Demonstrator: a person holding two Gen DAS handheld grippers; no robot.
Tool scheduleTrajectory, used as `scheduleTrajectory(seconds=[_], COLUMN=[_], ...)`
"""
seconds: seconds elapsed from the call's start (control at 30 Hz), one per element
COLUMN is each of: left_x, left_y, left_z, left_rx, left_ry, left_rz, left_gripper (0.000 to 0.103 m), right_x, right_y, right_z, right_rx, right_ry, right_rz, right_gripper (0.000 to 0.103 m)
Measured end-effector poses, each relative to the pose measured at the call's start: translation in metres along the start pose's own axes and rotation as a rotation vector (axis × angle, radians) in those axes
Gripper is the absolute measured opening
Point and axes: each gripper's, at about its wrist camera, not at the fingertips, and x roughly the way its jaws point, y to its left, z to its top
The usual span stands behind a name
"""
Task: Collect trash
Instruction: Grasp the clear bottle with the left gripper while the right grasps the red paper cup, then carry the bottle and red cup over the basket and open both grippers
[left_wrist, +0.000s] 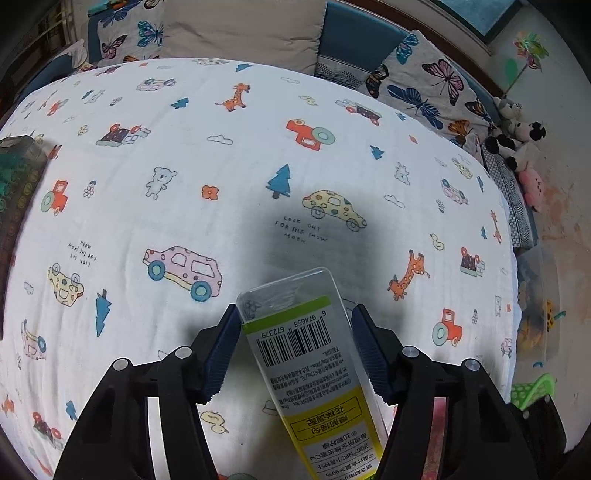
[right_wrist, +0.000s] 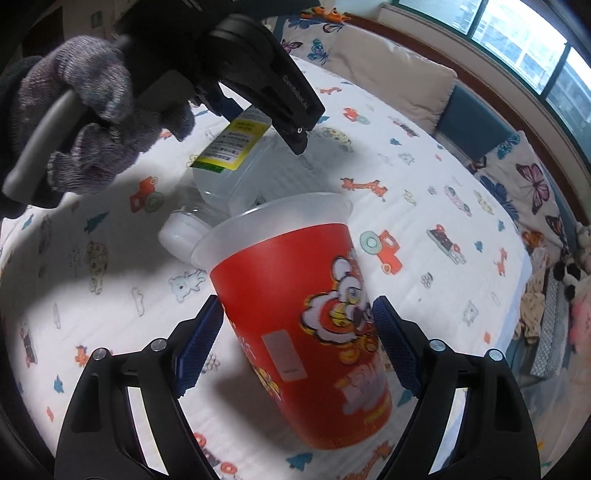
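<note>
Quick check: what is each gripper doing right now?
Left gripper: fingers around the clear bottle; grip cannot be told.
Right gripper: fingers on the red cup, holding it.

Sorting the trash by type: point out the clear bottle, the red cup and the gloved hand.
clear bottle (left_wrist: 295, 332), left wrist view, on its barcode label.
red cup (right_wrist: 295, 295), right wrist view, on its red side wall.
gloved hand (right_wrist: 92, 110), right wrist view, on the knit knuckles.

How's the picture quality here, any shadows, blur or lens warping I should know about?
Left wrist view: strong fisheye bulge of the printed sheet, dark corners, a broad shadow beyond the clear bottle, whose barcode is sharp. Right wrist view: the red cup print is soft, the gloved hand slightly blurred, a shadow lies under it, and the windows are bright.
</note>
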Motion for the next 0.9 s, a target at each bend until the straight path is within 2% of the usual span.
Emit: scheduleTrajectory(seconds=[0.3, 0.73, 0.9], left_x=[-0.034, -0.121, -0.141], left_y=[-0.005, -0.033, -0.051], left_z=[-0.017, -0.087, -0.109], left_rx=[0.041, 0.203, 0.259], left_ry=[-0.052, -0.221, -0.244], left_rz=[-0.063, -0.168, -0.2], left_gripper=[0.049, 0.045, 0.043], right_x=[-0.029, -0.105, -0.133], right_y=[0.007, 0.033, 0.036], right_z=[-0.016, -0.08, -0.105], right_rx=[0.077, 0.314, 0.416], right_ry=[-0.08, -0.242, -0.289], right_rz=[-0.026, -0.119, -0.142], right_gripper=[0.079, 0.077, 0.077])
